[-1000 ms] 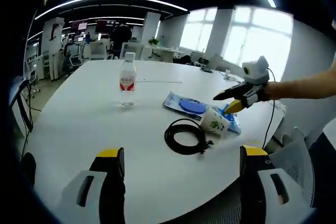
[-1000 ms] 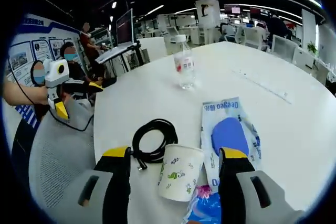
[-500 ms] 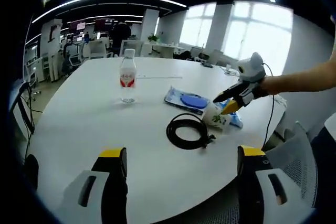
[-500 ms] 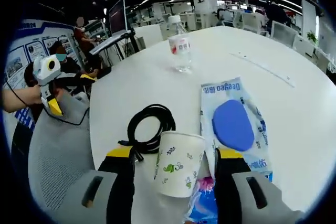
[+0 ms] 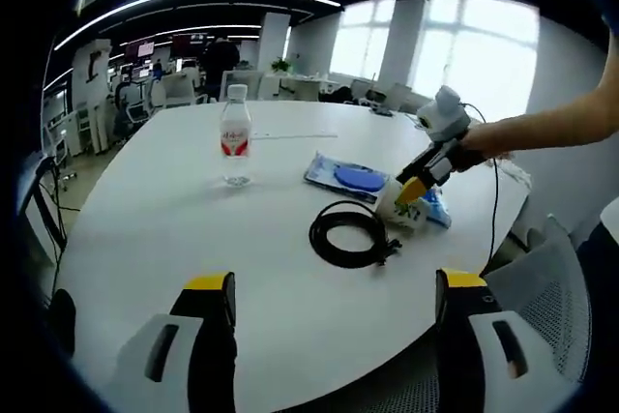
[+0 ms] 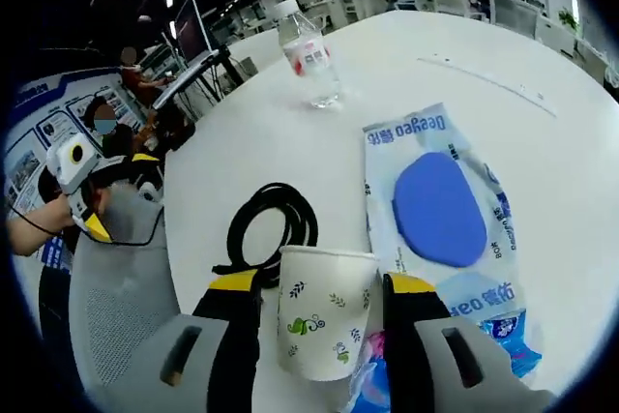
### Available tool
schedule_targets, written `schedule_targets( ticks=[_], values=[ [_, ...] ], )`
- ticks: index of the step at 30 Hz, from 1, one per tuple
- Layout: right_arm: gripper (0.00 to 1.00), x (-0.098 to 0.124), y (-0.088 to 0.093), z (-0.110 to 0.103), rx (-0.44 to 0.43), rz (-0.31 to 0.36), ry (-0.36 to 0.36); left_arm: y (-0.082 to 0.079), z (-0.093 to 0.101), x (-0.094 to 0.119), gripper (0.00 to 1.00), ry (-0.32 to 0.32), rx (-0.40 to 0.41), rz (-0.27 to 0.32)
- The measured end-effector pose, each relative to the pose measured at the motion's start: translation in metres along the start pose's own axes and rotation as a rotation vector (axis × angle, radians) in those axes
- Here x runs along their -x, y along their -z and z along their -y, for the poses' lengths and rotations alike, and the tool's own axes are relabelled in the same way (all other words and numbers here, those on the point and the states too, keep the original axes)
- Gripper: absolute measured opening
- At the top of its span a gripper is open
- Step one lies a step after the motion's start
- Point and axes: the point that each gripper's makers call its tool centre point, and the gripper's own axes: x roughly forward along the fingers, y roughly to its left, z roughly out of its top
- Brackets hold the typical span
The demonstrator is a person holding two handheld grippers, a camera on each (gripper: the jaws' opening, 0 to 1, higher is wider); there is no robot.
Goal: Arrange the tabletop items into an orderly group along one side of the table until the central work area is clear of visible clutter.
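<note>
Grippers are working at a big white round table [image 5: 145, 229]. In the left gripper view, the left gripper [image 5: 324, 336] is hanging wide open above the near edge of the table, holding nothing. At 11 o'clock from it, a clear water bottle [image 5: 234, 149] with a red label is standing up straight. Going right, a black coiled cable [image 5: 350, 235] is lying flat near the middle of the table. Just past it, at 1 o'clock, a flat blue pack of wipes [image 5: 348, 177] is lying on the table, and a paper cup [image 5: 399, 208] is standing beside it. The right gripper [image 5: 414, 188] is reaching in from the right, with a jaw on each side of the cup. In the right gripper view, the left gripper [image 6: 116, 186] is showing at 9 o'clock, out past the table edge. The cable [image 6: 271, 229] is lying at 11 o'clock from the cup [image 6: 323, 309], close to it. The right gripper [image 6: 322, 287] is closing around the cup, both jaws right at its sides. The wipes pack [image 6: 440, 205] is lying at 1 o'clock, and the bottle [image 6: 308, 53] is standing far off at 12 o'clock.
</note>
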Motion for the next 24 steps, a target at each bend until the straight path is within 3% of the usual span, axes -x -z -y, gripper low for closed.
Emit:
schedule_targets(
  ticks=[3, 8, 12, 17, 24],
  values=[
    [0.37, -0.002, 0.001, 0.000, 0.007, -0.009, -0.001, 0.001, 0.000, 0.000, 0.82, -0.001, -0.001, -0.007],
    [0.34, 0.000, 0.001, 0.002, 0.016, -0.003, 0.003, 0.004, 0.000, -0.001, 0.82, 0.000, -0.012, -0.018],
    [0.32, 0.003, -0.001, 0.001, 0.081, 0.020, 0.004, 0.006, 0.001, -0.002, 0.82, 0.001, -0.020, -0.026],
    [0.32, 0.008, -0.013, -0.002, 0.123, 0.107, 0.004, 0.006, 0.003, -0.002, 0.82, 0.011, -0.025, -0.029],
    [0.31, 0.021, -0.035, 0.001, 0.242, 0.245, 0.063, 0.007, 0.006, -0.002, 0.82, 0.021, -0.035, -0.036]
  ],
)
